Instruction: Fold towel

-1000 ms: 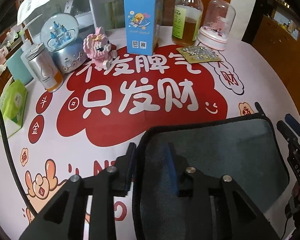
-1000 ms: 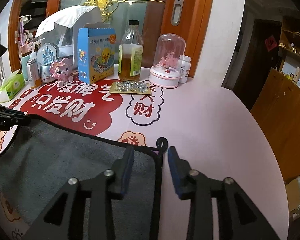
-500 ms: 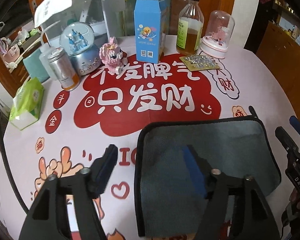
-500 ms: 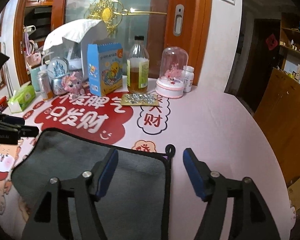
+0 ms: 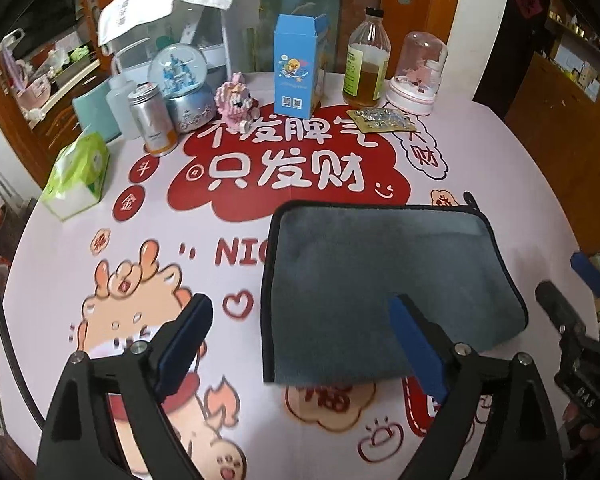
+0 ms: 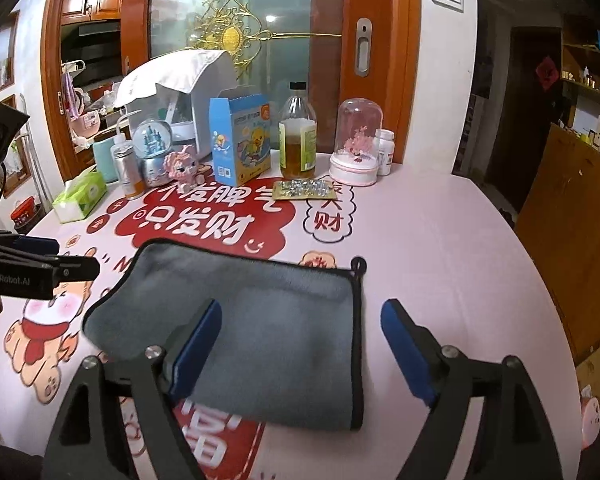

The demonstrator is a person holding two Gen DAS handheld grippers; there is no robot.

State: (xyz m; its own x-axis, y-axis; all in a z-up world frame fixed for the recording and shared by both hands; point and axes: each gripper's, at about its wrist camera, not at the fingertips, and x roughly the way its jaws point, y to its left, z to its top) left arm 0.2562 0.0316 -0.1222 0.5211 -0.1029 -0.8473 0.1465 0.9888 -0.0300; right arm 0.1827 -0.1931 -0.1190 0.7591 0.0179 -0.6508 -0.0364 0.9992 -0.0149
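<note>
Currently, status by item:

Towel: the towel (image 5: 384,280) lies folded on the tablecloth (image 5: 500,152), near the front edge, right of centre; hanging loop (image 5: 469,199) at its far right corner.

Change: one second ago both tongs were nearly closed over the towel's far corners; they have since spread and pulled back toward the near side.

Left gripper: the left gripper (image 5: 300,344) is wide open, holds nothing, and straddles the towel's left edge.

Right gripper: the right gripper (image 6: 302,346) is wide open, holds nothing, and straddles the towel's right edge.

Meaning: one fold appears set down and released; a second fold probably remains.

Surroundings: box (image 5: 298,68), bottle (image 5: 366,66), dome (image 5: 418,74), snow globe (image 5: 182,82), toy (image 5: 236,100), can (image 5: 152,118) and tissues (image 5: 78,172) stand along the far and left rim, well apart from the towel.

Obstructions: none near the towel.
</note>
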